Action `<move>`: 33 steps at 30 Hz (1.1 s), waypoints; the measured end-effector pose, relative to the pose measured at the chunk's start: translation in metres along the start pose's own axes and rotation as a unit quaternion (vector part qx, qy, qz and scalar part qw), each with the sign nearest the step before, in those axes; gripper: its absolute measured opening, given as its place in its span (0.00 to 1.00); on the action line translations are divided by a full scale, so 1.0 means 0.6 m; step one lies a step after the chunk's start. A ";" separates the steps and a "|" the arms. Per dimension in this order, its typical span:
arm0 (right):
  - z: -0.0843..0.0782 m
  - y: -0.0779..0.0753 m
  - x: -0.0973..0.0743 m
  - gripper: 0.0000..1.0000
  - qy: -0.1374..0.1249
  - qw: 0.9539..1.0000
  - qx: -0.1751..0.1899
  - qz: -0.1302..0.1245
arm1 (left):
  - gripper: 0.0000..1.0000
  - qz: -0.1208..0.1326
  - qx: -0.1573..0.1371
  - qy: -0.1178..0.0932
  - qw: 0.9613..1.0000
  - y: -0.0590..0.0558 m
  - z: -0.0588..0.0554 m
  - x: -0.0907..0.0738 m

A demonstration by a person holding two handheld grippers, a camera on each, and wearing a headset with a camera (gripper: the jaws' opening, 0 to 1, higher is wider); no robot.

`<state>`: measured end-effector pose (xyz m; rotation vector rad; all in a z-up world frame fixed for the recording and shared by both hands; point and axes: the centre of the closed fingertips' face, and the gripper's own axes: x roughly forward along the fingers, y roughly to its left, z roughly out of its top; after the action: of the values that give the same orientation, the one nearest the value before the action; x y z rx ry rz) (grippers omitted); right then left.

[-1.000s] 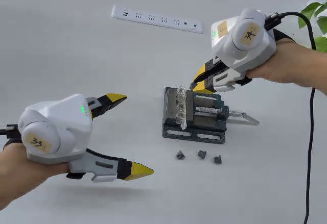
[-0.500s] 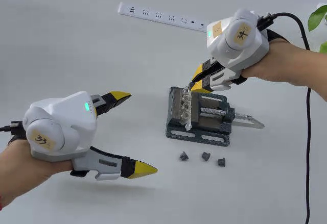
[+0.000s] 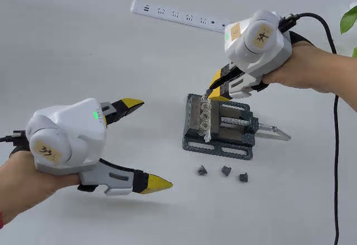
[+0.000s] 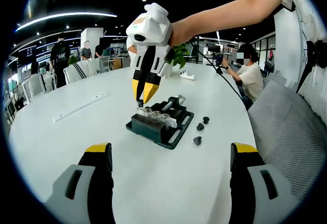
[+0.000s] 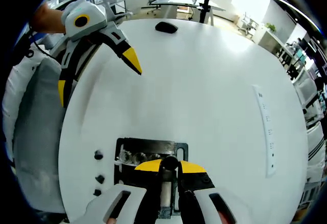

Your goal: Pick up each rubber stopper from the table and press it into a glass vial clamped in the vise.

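Observation:
A dark vise (image 3: 223,136) on the white table clamps a row of glass vials (image 3: 205,116). My right gripper (image 3: 214,93) hovers at the far end of that row, shut on a small dark rubber stopper (image 5: 170,163) that sits just over the end vial (image 5: 125,156). Three more stoppers (image 3: 202,170) (image 3: 226,171) (image 3: 243,177) lie on the table in front of the vise. My left gripper (image 3: 146,143) is held open at the lower left, well away from the vise, with nothing between its jaws. The left gripper view shows the vise (image 4: 153,128) and the right gripper (image 4: 142,100) above it.
A white power strip (image 3: 178,15) lies at the far side of the table. A black cable (image 3: 337,144) hangs down along the right. Green leaves (image 3: 351,19) show at the right edge. Chairs and people are beyond the table (image 4: 61,132).
The head camera has shifted. Relative to the vise, my right gripper has moved left, over the far end of the vial row. The left gripper has barely moved.

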<state>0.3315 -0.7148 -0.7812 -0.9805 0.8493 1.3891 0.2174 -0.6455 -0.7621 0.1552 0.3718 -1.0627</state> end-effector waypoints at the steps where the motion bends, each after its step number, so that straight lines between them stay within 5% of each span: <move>1: -0.001 0.000 0.000 0.07 0.001 1.000 0.000 0.000 | 0.96 0.000 0.000 0.000 1.000 0.000 0.000 0.000; 33: -0.005 -0.006 0.006 0.07 0.018 1.000 0.003 0.006 | 0.95 0.000 -0.005 -0.001 1.000 0.002 -0.002 0.003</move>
<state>0.3353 -0.7162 -0.7857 -0.9999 0.8861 1.3833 0.2189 -0.6461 -0.7638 0.1458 0.3760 -1.0614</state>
